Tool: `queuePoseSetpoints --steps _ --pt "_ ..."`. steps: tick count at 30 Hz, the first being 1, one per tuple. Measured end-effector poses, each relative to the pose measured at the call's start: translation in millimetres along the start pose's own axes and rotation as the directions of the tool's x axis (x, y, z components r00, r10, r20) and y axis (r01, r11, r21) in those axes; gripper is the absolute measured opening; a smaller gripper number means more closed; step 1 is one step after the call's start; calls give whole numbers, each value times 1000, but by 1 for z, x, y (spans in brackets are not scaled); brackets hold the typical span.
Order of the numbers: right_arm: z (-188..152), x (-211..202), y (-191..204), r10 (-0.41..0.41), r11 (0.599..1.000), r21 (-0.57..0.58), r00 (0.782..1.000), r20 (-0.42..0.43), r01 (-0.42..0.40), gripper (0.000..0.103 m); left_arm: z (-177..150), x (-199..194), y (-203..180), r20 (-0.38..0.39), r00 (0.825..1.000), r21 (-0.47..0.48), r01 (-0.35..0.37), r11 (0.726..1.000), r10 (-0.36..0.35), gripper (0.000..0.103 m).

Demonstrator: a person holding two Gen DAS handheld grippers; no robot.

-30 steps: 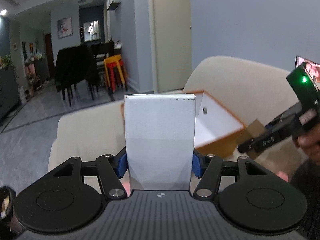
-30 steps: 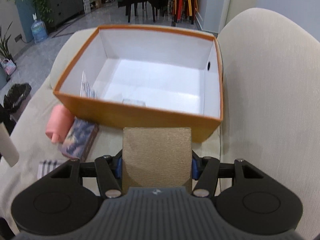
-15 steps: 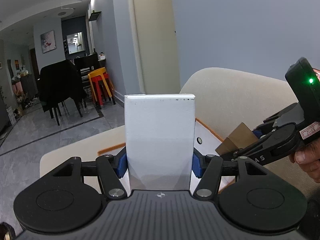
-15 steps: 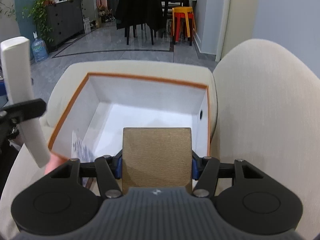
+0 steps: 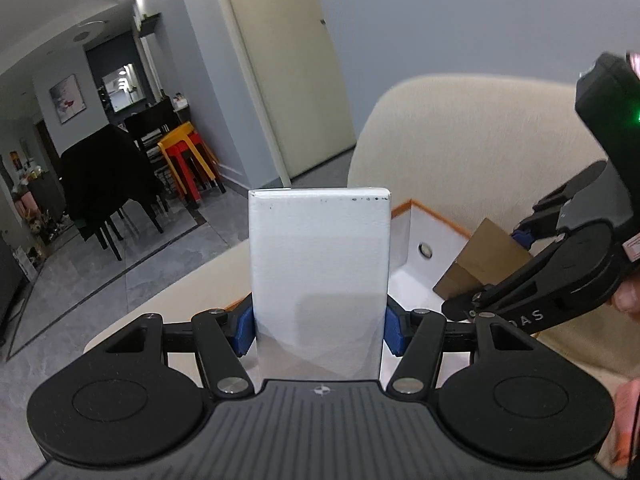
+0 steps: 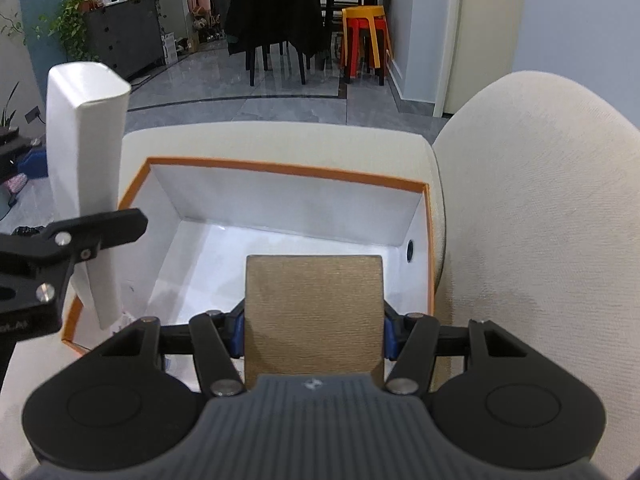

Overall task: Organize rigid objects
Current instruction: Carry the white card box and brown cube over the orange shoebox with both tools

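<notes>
Left gripper is clamping white box; right gripper is clamping brown box, hovering over orange-rimmed box on sofa.

White box hides orange bin interior; hand cut off at edge.

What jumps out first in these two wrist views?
Each gripper is clamped on a box: the left gripper on a tall white box, the right gripper on a brown box. Both hover at the open orange-rimmed box on the cream sofa.
</notes>
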State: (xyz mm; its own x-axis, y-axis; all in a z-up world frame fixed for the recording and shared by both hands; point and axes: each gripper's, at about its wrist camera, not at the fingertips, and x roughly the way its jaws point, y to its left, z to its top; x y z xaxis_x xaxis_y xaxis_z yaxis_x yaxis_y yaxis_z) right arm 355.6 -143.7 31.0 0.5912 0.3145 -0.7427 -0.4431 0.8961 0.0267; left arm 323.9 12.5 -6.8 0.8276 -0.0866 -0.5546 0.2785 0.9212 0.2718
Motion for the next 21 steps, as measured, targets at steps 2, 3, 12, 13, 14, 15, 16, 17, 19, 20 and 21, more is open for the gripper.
queuePoseSetpoints --steps 2,3,12,13,14,15,16,17,19,20,21 --pt "-2 8 -1 1 1000 3 1000 -12 -1 59 -2 7 -5 -21 1000 32 -5 999 5 69" --pt "-3 11 -1 2 1000 3 1000 -18 -2 59 -3 12 -6 -28 1000 45 -7 999 8 69" --pt "-11 41 1 31 999 -14 998 -56 -32 59 -20 51 -16 -113 993 169 -26 985 45 69" --pt "-12 43 1 31 999 -17 998 -59 -32 59 -22 53 -18 -122 991 183 -25 983 48 69" --pt "-12 46 1 33 999 -17 997 -63 -34 59 -25 57 -21 -133 990 201 -22 979 50 69" --pt "-14 49 3 35 999 -15 997 -69 -36 59 -27 61 -23 -143 988 215 -19 976 51 69" --pt "-15 52 3 35 999 -15 997 -75 -36 59 -29 65 -25 -153 987 227 -13 974 49 69" --pt "-15 55 4 33 999 -16 996 -81 -35 59 -32 69 -26 -165 985 237 -7 972 48 69" --pt "-17 61 4 31 999 -15 995 -92 -33 59 -35 75 -29 -183 982 251 1 968 47 69" --pt "-19 64 4 30 999 -15 995 -99 -32 59 -36 80 -31 -195 980 265 7 964 46 69" --pt "-20 67 4 29 999 -16 994 -105 -30 59 -38 83 -32 -204 978 276 14 961 44 69"
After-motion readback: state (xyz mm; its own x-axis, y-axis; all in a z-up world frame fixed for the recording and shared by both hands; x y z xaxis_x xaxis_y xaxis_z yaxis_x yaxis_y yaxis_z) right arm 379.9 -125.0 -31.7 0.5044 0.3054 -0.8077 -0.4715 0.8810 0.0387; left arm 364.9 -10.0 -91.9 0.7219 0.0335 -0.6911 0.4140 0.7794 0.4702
